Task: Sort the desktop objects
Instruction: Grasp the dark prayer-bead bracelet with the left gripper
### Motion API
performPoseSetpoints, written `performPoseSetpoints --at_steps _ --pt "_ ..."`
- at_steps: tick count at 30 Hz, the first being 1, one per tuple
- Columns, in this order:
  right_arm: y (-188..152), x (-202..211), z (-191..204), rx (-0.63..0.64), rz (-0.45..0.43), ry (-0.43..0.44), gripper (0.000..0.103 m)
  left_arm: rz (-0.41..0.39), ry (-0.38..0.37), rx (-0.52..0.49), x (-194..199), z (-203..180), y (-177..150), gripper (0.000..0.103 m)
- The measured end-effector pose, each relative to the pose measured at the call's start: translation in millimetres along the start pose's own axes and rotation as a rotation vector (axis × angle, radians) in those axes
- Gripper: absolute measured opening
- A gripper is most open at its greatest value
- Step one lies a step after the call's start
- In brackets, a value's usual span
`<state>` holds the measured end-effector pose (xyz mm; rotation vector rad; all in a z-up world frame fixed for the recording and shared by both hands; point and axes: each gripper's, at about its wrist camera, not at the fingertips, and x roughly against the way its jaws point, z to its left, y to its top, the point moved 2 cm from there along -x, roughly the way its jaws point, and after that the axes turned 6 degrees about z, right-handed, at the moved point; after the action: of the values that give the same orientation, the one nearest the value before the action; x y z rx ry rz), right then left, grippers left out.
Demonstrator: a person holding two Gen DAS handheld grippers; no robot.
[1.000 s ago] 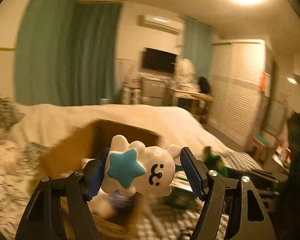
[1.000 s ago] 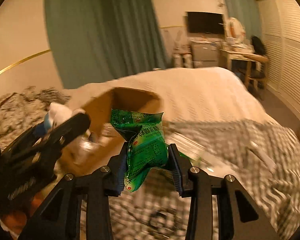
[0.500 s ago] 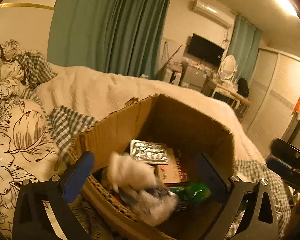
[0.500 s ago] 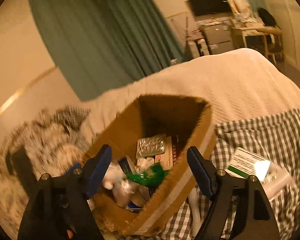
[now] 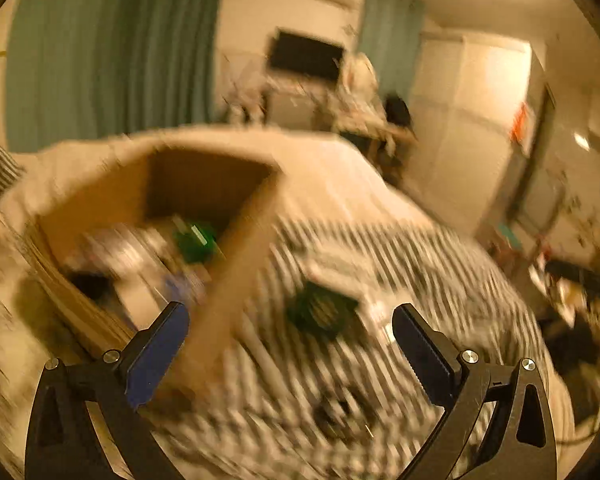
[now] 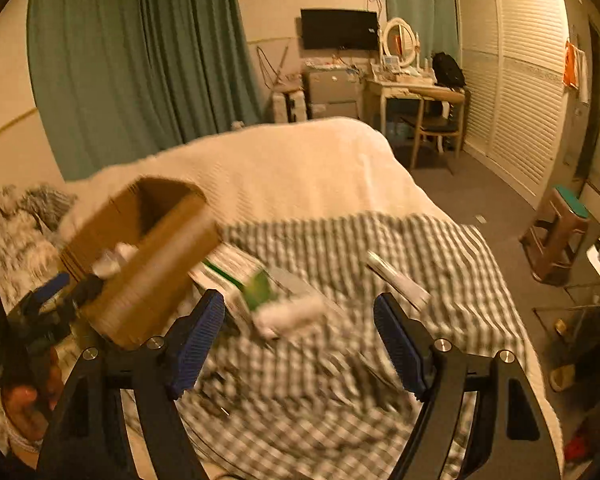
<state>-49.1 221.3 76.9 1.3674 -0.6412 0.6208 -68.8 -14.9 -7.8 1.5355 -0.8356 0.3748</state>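
Checked blanket (image 6: pixel 380 248) over the bed's near end carries a box (image 6: pixel 140 256) holding several things — packets (image 6: pixel 260 292) lie beside it, unsorted; left gripper (image 5: pixel 290 344) and right gripper (image 6: pixel 298 336) gape empty.

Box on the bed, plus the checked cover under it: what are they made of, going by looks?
Box: looks like corrugated cardboard, matte brown, with ridged wall edges and a frayed rim. Checked cover: looks like woven fabric, matte grey-and-white check, lying in soft folds; the fibre can't be told, as the motion blur hides the weave.
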Motion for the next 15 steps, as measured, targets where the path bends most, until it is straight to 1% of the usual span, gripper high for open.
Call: performPoseSetpoints --at_steps 2,3,4,5,7,9,10,11,12,14,15 --pt "-13 -8 -6 -0.008 0.015 -0.006 0.077 0.096 -0.033 -0.04 -26 -22 -28 0.103" --pt "-19 -15 -9 -0.016 0.032 -0.002 0.077 0.14 -0.031 -0.061 -40 -31 -40 0.103" --pt "-26 -22 -11 -0.026 0.051 0.012 0.077 0.206 -0.019 -0.086 -59 -41 -55 0.103" --pt "-29 -27 -12 -0.034 0.058 0.022 0.077 0.249 -0.019 -0.098 -68 -47 -63 0.103" --pt "-38 -38 -13 -0.04 0.079 0.05 0.077 0.346 -0.036 -0.13 -93 -56 -82 0.103" --pt "-42 -48 -10 -0.02 0.091 0.067 0.077 0.379 0.024 -0.152 -108 -59 -95 0.103" --pt "-45 -51 -9 -0.004 0.095 0.074 0.077 0.395 0.035 -0.149 -115 -57 -99 0.103" --pt "-47 -54 -6 0.018 0.098 0.076 0.077 0.401 0.004 -0.129 -119 -53 -100 0.098" --pt "-48 -59 -1 0.047 0.097 0.073 0.077 0.402 -0.026 -0.11 -120 -50 -99 0.079" --pt "-50 -64 8 0.115 0.086 0.058 0.077 0.423 -0.077 -0.093 -123 -46 -93 0.064" --pt "-52 -68 12 0.148 0.087 0.048 0.077 0.425 -0.085 -0.091 -121 -45 -90 0.052"
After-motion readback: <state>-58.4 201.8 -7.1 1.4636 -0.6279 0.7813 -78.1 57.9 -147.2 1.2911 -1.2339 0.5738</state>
